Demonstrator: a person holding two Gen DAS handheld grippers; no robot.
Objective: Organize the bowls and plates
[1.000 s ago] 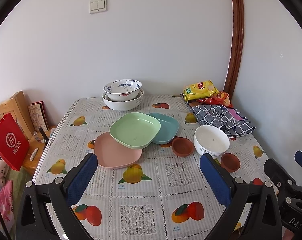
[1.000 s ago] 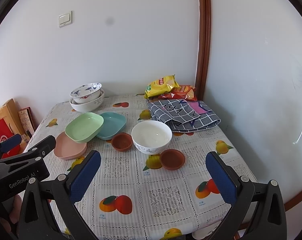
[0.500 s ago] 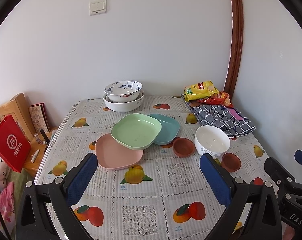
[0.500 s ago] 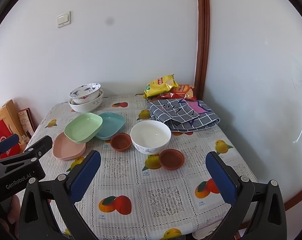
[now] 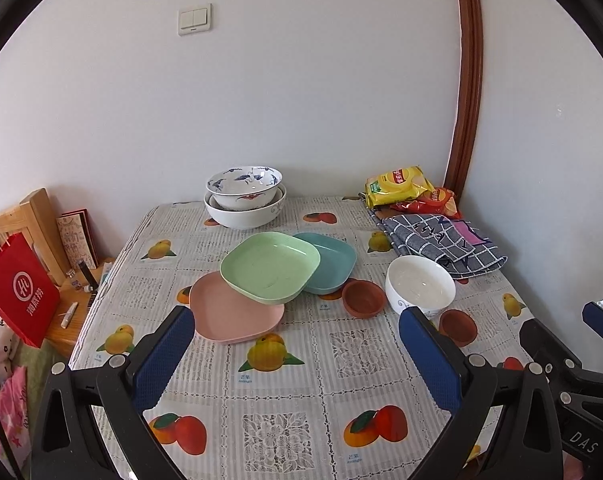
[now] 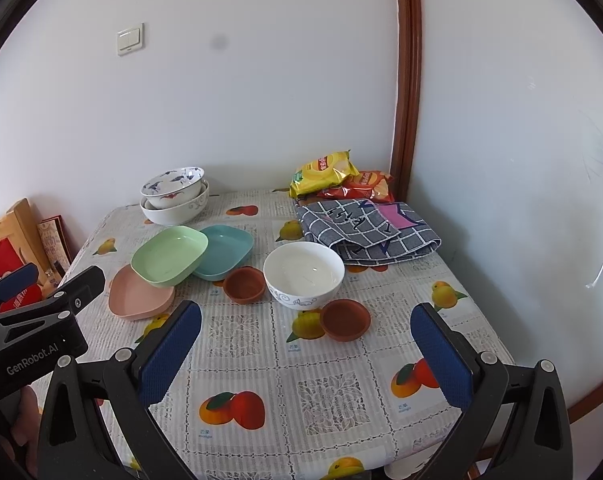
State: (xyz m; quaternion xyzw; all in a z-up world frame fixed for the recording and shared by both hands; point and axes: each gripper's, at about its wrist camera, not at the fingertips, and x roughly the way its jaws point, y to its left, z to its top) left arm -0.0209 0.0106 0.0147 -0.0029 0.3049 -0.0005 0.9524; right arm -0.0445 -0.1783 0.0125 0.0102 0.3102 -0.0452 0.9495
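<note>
On the table lie a pink plate [image 5: 233, 314], a green plate [image 5: 269, 266] leaning on it, and a teal plate [image 5: 329, 262] behind. A white bowl [image 5: 419, 284] stands to the right with two small brown dishes [image 5: 363, 298] [image 5: 457, 326] beside it. Two stacked bowls [image 5: 243, 198] stand at the back. My left gripper [image 5: 297, 356] is open and empty above the near table. My right gripper [image 6: 305, 356] is open and empty, in front of the white bowl [image 6: 303, 274] and the near brown dish [image 6: 344, 319].
A folded checked cloth [image 5: 441, 242] and snack bags [image 5: 405, 188] lie at the back right corner. A red paper bag [image 5: 19, 294] and a wooden stand [image 5: 33, 220] are left of the table. Walls close the back and right sides.
Both grippers have drifted slightly; the dishes sit a little lower and shifted in view. Nothing on the table has moved.
</note>
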